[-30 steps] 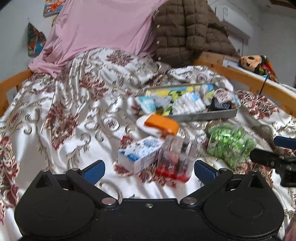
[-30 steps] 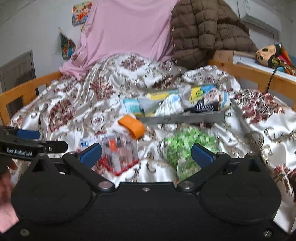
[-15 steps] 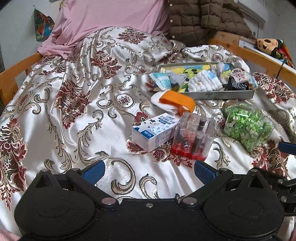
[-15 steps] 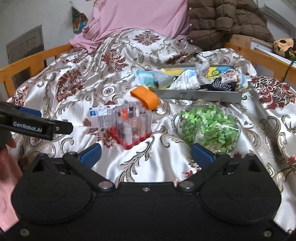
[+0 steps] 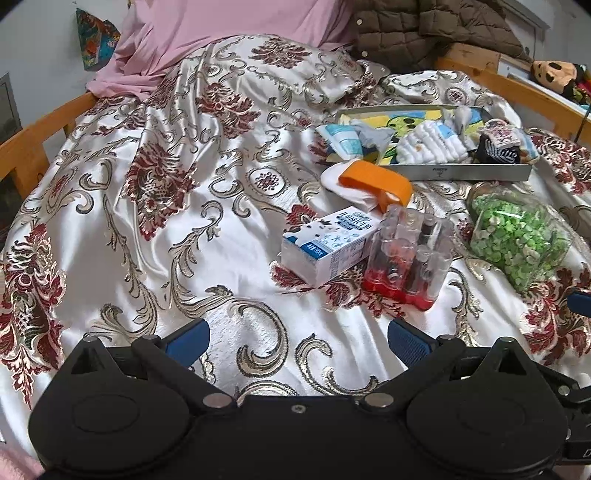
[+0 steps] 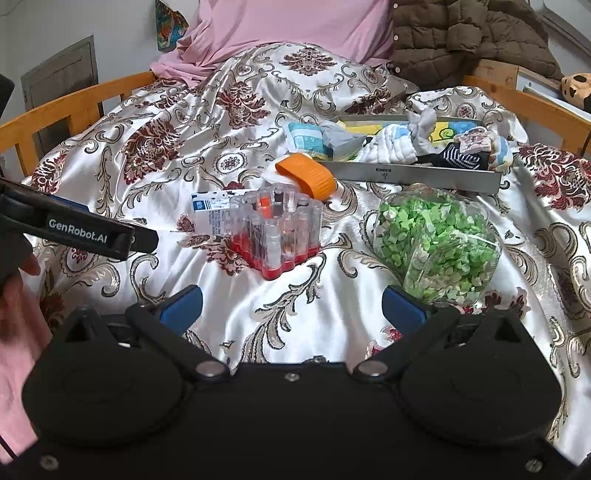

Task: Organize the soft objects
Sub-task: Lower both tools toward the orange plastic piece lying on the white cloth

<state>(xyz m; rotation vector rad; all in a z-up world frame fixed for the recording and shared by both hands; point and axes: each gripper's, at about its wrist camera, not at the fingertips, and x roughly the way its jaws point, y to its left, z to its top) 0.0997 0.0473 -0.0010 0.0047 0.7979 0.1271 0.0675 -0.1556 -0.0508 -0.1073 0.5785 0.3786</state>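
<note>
Two grippers, left gripper (image 5: 298,338) and right gripper (image 6: 291,302), both spread wide, empty, hovering low over bedspread (image 5: 155,206). Likely next soft item: white-and-orange sock (image 5: 369,181), just outside metal tray (image 5: 476,172) holding other socks. Approach over milk carton (image 5: 328,243) and clear vial rack (image 6: 275,230); pinch orange cuff, lift clear, drop inside tray.

I see a bed (image 5: 44,147) with a wooden rail, covered by a shiny white bedspread (image 5: 184,184) patterned in dark red and gold. Directly on the bedspread: a shallow grey tray (image 5: 476,172) toward the far right, holding rolled socks and small cloths; just in front of its left end, a white sock with an orange band (image 5: 373,181); nearer me, a white and blue carton (image 5: 328,245) lying on its side, touching a clear pack of small bottles with a red base (image 5: 406,258). Right of these, apart from the pack, lies a clear bag of green bits (image 5: 517,240). A pink sheet (image 5: 221,33) and a brown quilted jacket (image 5: 424,33) are heaped at the far end
</note>
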